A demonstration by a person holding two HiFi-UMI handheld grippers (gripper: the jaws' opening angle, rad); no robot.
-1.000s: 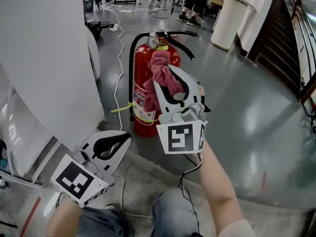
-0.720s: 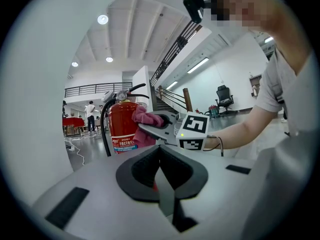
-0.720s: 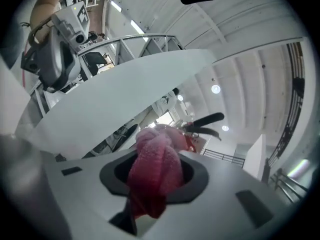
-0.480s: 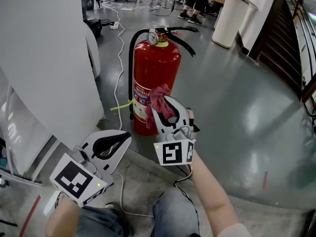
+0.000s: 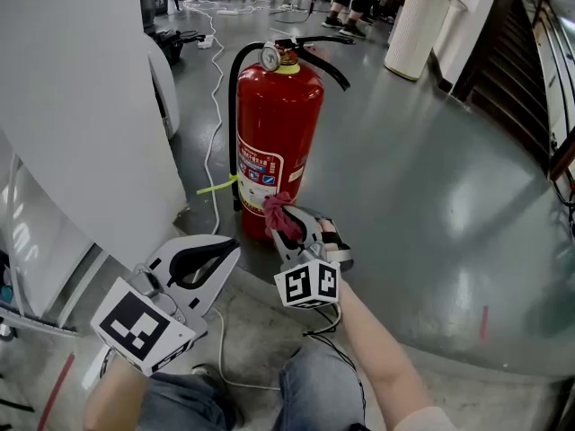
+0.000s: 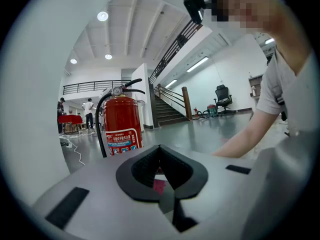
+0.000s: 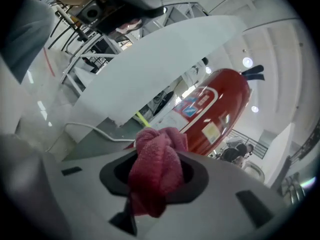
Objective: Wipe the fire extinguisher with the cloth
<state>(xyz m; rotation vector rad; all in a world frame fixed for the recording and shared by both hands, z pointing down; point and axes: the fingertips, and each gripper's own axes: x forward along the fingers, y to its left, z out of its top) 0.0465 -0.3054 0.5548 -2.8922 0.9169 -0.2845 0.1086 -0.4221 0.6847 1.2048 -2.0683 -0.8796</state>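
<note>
Low at base of fire extinguisher [image 5: 274, 142]: right claw [image 5: 290, 225], forearm outstretched, clamped on red cloth [image 5: 280, 214] against the cylinder. Left claw [image 5: 226, 253]: closed, empty, left of extinguisher.

big open workshop hall: glossy grey floor [image 5: 431, 178], loose cables [image 5: 214, 79] trailing over it, staircase [image 6: 169, 113], balcony rail [image 6: 85, 87], round ceiling lamps [image 6: 102, 16], office chair [image 6: 221, 95].

Nothing really readable: the extinguisher [image 5: 280, 106] has a label [image 5: 260, 172] at its 6 o'clock, print too small.
</note>
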